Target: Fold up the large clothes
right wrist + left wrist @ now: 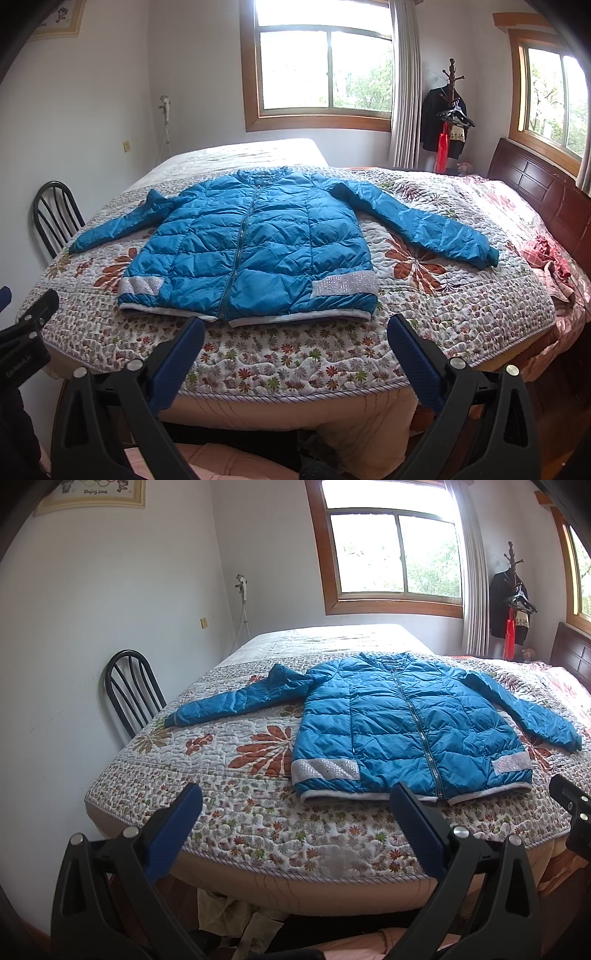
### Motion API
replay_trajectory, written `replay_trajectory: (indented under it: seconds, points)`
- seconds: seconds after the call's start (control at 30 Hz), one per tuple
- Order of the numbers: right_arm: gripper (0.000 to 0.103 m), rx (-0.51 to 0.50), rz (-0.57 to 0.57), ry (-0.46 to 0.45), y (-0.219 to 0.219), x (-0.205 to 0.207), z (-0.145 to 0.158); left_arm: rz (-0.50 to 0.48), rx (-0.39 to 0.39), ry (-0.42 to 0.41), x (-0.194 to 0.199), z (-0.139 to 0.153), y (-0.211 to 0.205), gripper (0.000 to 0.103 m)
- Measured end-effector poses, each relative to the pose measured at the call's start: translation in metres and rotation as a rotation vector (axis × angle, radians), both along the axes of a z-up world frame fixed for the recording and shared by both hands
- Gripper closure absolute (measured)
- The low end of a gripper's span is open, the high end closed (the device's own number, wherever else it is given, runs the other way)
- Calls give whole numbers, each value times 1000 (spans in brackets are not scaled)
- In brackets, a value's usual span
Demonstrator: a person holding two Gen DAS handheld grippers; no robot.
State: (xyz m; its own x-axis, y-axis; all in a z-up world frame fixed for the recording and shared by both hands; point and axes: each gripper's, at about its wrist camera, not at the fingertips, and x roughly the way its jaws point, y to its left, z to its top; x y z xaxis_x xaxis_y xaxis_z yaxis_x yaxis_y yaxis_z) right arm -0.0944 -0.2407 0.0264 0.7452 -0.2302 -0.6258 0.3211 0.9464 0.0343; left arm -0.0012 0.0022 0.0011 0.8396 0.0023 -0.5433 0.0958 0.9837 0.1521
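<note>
1. Blue quilted jacket [402,723] lies flat and face-up on the bed [236,834], zipped shut, resting on a floral quilted bedspread [295,354].
2. Its hem, edged in pale grey, faces the near edge of the bed; the collar points away toward the window [395,550]. The body's long axis therefore runs from the near edge toward the window wall, with the zip along it.
3. Both sleeves are spread outward and angled back toward the near side, well apart from each other.
4. Silvery sparkly bands sit on each side of the front, just above the hem.
5. Left gripper [295,801] hovers above the near bed edge with its blue-padded fingers spread wide, holding nothing and not touching the jacket.
6. Right gripper [295,328] is likewise wide apart and empty, just short of the hem; in the left wrist view its black body shows at the right edge.
7. A black chair [129,690] stands beside the bed's left side against the wall.
8. A coat rack [450,110] hung with dark clothes stands in the far corner, next to a dark wooden headboard [535,188].
</note>
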Motion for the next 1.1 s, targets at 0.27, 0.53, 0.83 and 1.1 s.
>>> replay_trajectory:
  seconds: [0.27,0.53,0.83,1.1]
  points:
    - [4,-1,2,1,0,3,-1,0,0,-1,2,2,4,3]
    - [4,30,18,16,-8,20,-6,-64,-45,12,12,4,7,3]
    - [4,45,-69,71,-84,69,-10,-211,-86,120,64,-10,-23,3]
    - [4,154,-291,68,-250,124,-4,-291,-100,295,201,-10,-93,3]
